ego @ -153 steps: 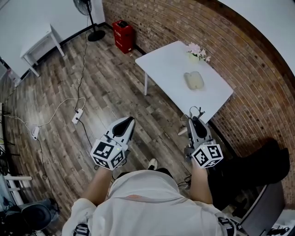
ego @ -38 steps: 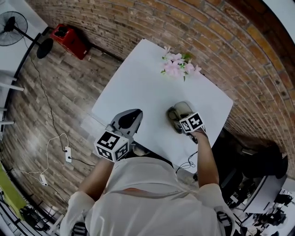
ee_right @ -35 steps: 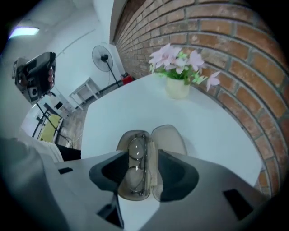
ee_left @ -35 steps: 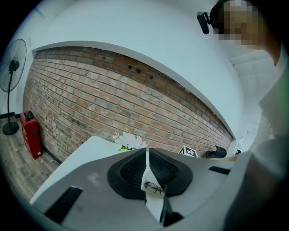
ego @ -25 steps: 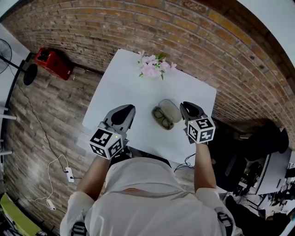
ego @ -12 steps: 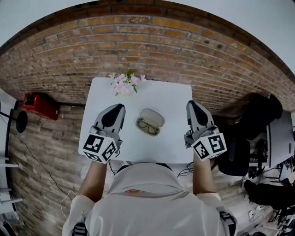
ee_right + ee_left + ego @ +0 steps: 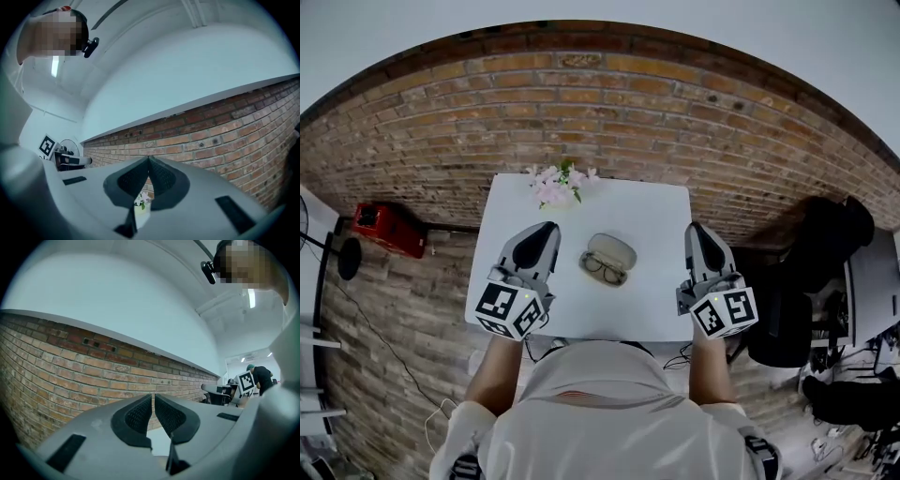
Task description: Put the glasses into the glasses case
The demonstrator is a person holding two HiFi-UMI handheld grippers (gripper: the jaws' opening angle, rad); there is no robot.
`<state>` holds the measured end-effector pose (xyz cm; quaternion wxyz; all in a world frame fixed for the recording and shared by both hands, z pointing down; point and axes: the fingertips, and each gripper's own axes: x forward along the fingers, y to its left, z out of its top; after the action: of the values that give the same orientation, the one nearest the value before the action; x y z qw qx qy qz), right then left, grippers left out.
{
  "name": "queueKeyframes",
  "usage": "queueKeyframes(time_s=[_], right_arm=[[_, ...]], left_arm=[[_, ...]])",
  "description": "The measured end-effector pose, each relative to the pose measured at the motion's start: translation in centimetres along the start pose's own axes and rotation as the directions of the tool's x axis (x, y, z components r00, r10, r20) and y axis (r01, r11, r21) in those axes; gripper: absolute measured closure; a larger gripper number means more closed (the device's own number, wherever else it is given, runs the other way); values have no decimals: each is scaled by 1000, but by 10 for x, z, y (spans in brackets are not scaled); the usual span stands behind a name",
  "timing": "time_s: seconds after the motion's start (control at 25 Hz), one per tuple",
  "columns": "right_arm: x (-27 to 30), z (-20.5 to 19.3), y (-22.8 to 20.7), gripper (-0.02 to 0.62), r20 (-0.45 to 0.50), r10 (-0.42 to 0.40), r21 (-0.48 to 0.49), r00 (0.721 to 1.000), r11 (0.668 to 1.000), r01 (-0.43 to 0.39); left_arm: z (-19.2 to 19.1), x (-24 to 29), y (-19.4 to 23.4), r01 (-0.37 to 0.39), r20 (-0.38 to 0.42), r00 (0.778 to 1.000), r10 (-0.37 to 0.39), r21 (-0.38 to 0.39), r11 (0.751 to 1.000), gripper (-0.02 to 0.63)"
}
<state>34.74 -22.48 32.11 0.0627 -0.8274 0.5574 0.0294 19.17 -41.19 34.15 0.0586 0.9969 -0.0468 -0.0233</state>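
The beige glasses case (image 7: pixel 613 250) lies open in the middle of the white table (image 7: pixel 656 211). Dark-framed glasses (image 7: pixel 602 268) rest in its near half. My left gripper (image 7: pixel 546 228) is held up over the table's left part, apart from the case, pointing level at the brick wall; its pads (image 7: pixel 140 412) nearly meet with nothing between them. My right gripper (image 7: pixel 697 228) hovers at the table's right edge, shut and empty. In the right gripper view the right gripper's (image 7: pixel 148 159) pads touch. In the left gripper view my left gripper (image 7: pixel 153 395) shows only a hairline slit.
A pot of pink flowers (image 7: pixel 555 184) stands at the table's far left edge, against the brick wall (image 7: pixel 600 103); the flowers (image 7: pixel 142 200) also show below the right jaws. A red box (image 7: pixel 378 228) sits on the floor at left. A black chair (image 7: pixel 825 234) stands to the right.
The right gripper has come away from the case, leaving the glasses in it, and its jaws have shut. Both grippers rose and now point level on either side of the case.
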Motion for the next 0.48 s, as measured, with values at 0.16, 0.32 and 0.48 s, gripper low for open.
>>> queueKeyframes(time_s=[0.16, 0.32, 0.48], right_arm=[[8, -9, 7, 543, -23, 22, -4, 1000, 1000, -22], [16, -15, 15, 543, -32, 56, -4, 998, 998, -57], [17, -21, 20, 544, -49, 69, 4, 996, 998, -69]], left_arm=[[-7, -10, 4, -24, -5, 1000, 24, -16, 1000, 575], [-11, -17, 7, -37, -15, 999, 36, -28, 999, 575], [-10, -21, 8, -45, -12, 999, 44, -32, 998, 575]])
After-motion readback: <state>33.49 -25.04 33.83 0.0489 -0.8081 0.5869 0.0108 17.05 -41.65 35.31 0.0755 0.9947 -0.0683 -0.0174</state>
